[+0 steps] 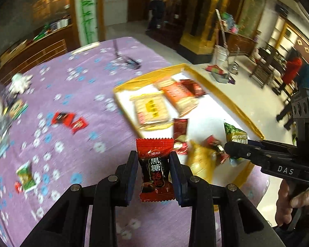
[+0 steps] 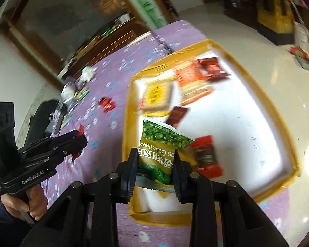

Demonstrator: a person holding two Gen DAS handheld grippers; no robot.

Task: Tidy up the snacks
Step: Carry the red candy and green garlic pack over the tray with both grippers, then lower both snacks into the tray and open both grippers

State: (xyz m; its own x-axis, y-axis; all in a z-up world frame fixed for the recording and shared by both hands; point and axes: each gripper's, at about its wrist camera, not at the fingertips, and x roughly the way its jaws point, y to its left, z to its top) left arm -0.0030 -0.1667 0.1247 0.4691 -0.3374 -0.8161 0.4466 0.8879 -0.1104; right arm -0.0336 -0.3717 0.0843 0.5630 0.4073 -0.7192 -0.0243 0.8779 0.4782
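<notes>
Large hall-like public room: purple floral tablecloth [image 1: 76, 107], wood-panelled counters [image 1: 41, 47], gilded pillar [image 1: 206, 30], glossy tile floor [image 1: 247, 94].

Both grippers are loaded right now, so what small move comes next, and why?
Probably carry the right gripper a little further over the yellow-rimmed tray and let go of the green garlic peas packet. It hangs above the tray's near edge. The left gripper, clamping the red candy, is over the purple cloth.

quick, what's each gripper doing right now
left gripper: closed on the red candy packet
right gripper: closed on the green pea snack packet
</notes>
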